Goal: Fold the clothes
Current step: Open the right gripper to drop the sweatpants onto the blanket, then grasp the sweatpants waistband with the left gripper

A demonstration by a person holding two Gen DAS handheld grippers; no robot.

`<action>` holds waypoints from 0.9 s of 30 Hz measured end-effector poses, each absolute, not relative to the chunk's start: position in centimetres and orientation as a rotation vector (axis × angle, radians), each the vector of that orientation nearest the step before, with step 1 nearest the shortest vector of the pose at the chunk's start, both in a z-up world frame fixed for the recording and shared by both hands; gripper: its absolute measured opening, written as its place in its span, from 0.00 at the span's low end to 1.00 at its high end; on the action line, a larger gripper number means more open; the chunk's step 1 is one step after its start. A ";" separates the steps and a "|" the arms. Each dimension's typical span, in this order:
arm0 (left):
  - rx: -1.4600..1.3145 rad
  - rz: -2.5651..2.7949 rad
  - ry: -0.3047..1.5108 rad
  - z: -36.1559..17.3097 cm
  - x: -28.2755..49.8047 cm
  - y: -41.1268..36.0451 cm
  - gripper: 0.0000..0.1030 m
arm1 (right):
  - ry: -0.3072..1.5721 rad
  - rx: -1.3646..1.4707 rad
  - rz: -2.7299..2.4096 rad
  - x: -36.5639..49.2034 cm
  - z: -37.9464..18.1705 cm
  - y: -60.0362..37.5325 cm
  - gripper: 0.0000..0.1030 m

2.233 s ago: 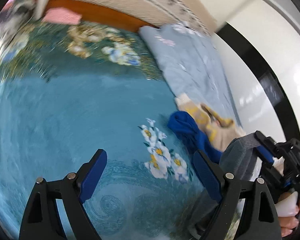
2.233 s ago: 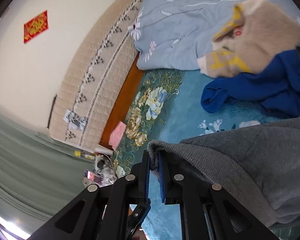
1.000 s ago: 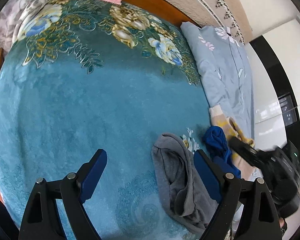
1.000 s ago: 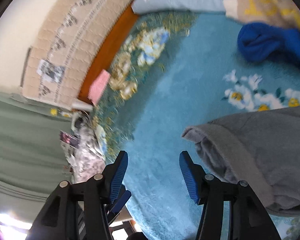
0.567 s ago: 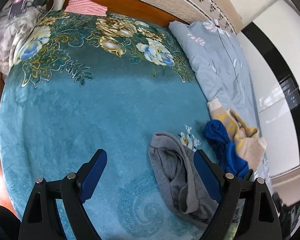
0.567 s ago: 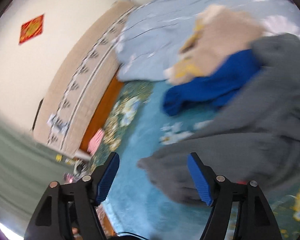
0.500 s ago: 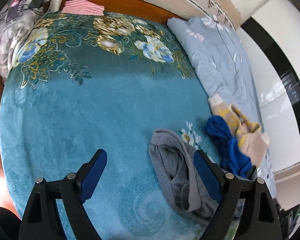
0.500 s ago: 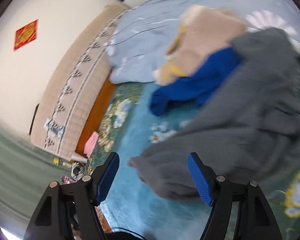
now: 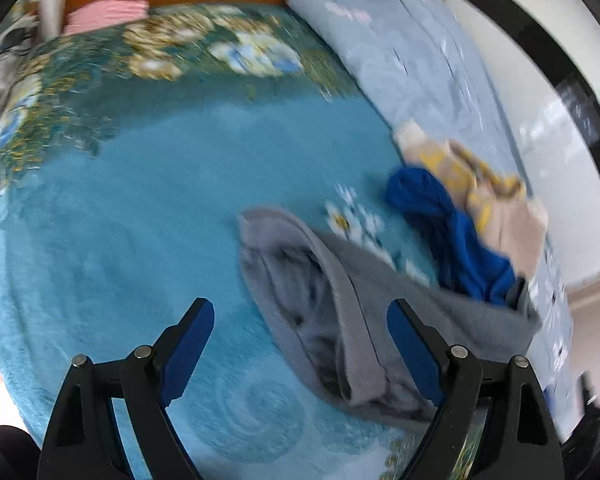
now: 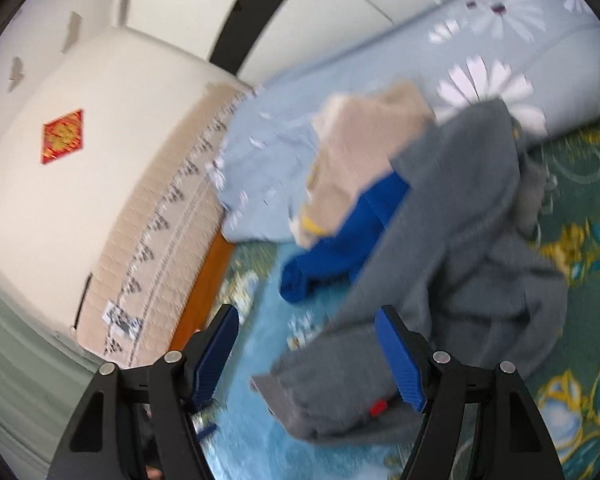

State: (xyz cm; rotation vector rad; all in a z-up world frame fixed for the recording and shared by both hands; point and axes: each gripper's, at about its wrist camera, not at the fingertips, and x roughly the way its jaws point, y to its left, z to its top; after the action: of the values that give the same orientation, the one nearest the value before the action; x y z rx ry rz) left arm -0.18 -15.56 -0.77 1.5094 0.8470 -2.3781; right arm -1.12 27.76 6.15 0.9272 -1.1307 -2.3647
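A crumpled grey garment [image 9: 340, 300] lies on the teal floral blanket [image 9: 120, 220]; it also shows in the right wrist view [image 10: 440, 280]. A blue garment [image 9: 444, 220] and a beige and yellow garment [image 9: 488, 196] lie just beyond it. My left gripper [image 9: 300, 336] is open and empty, held above the grey garment's near edge. My right gripper [image 10: 306, 352] is open and empty, just over the grey garment's near end.
A light blue floral quilt [image 9: 412, 60] runs along the right side of the bed, against a white wall. A padded headboard [image 10: 160, 208] and orange wood frame stand at the far end. A pink folded item [image 9: 104, 14] lies by the headboard.
My right gripper let go of the grey garment, which now lies on the blanket, and swung back toward the pile. My left gripper dropped closer to the grey garment.
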 end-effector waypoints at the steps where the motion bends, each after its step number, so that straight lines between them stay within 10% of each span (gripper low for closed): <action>1: 1.558 -2.368 0.832 -1.3 -0.6 -14.7 0.86 | -1.137 0.909 -2.371 -1.0 6.4 27.9 0.72; 16: 1.845 -2.072 1.242 -9.5 -0.7 -8.8 0.84 | -1.324 1.007 -2.347 4.6 0.4 32.1 0.74; 27: 1.609 -2.054 1.577 -8.8 1.2 -9.6 0.11 | -1.474 1.135 -2.304 6.0 -3.4 33.6 0.75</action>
State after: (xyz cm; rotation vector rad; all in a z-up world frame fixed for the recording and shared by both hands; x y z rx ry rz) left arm 1.21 -9.64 -8.84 1.6088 1.5773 -2.0545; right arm 6.04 33.60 -3.44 1.1351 -1.4737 -2.3040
